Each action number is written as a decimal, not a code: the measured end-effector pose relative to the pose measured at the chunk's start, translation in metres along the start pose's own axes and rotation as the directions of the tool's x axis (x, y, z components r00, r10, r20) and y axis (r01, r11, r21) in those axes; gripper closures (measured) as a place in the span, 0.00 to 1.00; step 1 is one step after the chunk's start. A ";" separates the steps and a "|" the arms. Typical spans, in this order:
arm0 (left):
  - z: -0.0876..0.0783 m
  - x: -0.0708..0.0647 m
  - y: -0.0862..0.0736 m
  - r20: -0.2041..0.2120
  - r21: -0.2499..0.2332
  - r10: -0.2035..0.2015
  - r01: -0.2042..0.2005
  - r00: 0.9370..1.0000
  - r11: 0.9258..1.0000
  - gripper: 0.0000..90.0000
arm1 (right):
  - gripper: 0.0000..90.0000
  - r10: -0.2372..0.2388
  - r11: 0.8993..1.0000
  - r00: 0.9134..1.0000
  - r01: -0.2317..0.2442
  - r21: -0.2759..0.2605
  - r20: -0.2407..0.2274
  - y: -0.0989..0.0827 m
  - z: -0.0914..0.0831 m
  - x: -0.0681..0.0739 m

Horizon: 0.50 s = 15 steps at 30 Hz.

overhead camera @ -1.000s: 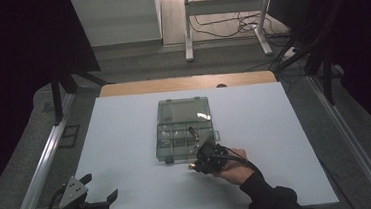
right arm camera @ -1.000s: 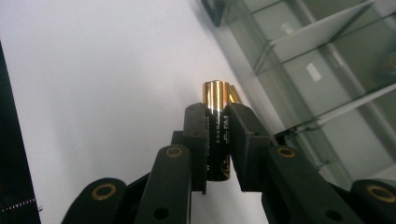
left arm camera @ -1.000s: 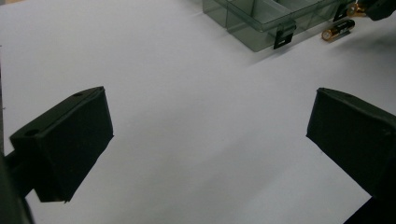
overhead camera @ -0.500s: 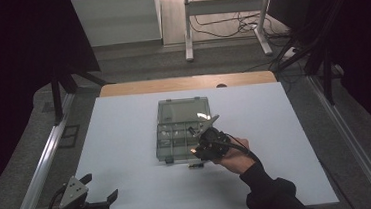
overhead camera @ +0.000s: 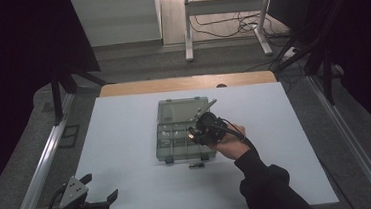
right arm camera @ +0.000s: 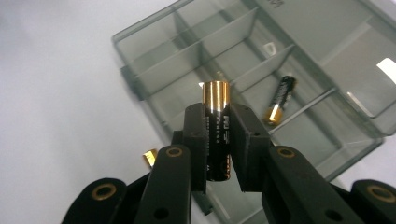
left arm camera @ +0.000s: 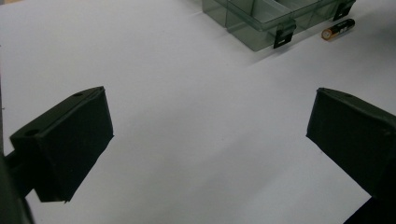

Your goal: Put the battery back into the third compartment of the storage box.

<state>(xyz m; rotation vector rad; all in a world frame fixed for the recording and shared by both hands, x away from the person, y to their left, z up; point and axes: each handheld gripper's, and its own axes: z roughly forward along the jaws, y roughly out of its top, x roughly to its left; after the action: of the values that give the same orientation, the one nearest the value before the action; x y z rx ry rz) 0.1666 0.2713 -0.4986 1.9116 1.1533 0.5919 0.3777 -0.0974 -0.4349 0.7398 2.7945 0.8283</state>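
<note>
Right gripper view: three batteries (right arm camera: 217,121), one organiser box (right arm camera: 154,60).

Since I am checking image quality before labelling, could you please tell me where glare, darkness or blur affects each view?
High view: dark surroundings, evenly lit white table, small things like the loose battery hard to resolve. Left gripper view: the near black jaws look soft, while the organizer box is clearer. Right gripper view: a bright highlight on the held battery gold cap, a white glare patch on the box lid, and the background is slightly soft.

High view: above table's (overhead camera: 126,139) near edge, facing forward-down, far | left gripper view: low, near-left corner, facing compartment box (left arm camera: 261,21) | right gripper view: close above the same box (right arm camera: 299,60), shared.
</note>
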 end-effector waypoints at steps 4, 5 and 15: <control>0.000 0.000 0.000 0.000 0.001 0.000 0.000 1.000 1.000 0.01 | 0.85 0.018 1.000 1.000 -0.018 0.002 0.020 0.006 0.002 -0.007; 0.000 0.000 0.000 0.000 0.001 0.000 0.000 1.000 1.000 0.01 | 0.85 0.024 1.000 0.999 -0.024 0.003 0.025 0.008 0.003 -0.009; 0.000 0.000 0.000 0.000 0.001 0.001 -0.001 1.000 1.000 0.01 | 0.85 0.071 0.997 0.995 -0.071 0.010 0.068 0.021 0.016 -0.024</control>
<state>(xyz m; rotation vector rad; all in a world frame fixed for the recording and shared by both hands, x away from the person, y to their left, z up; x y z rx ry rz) 0.1667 0.2713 -0.4985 1.9130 1.1526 0.5915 0.4119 -0.0864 -0.4373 0.8571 2.7304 0.7833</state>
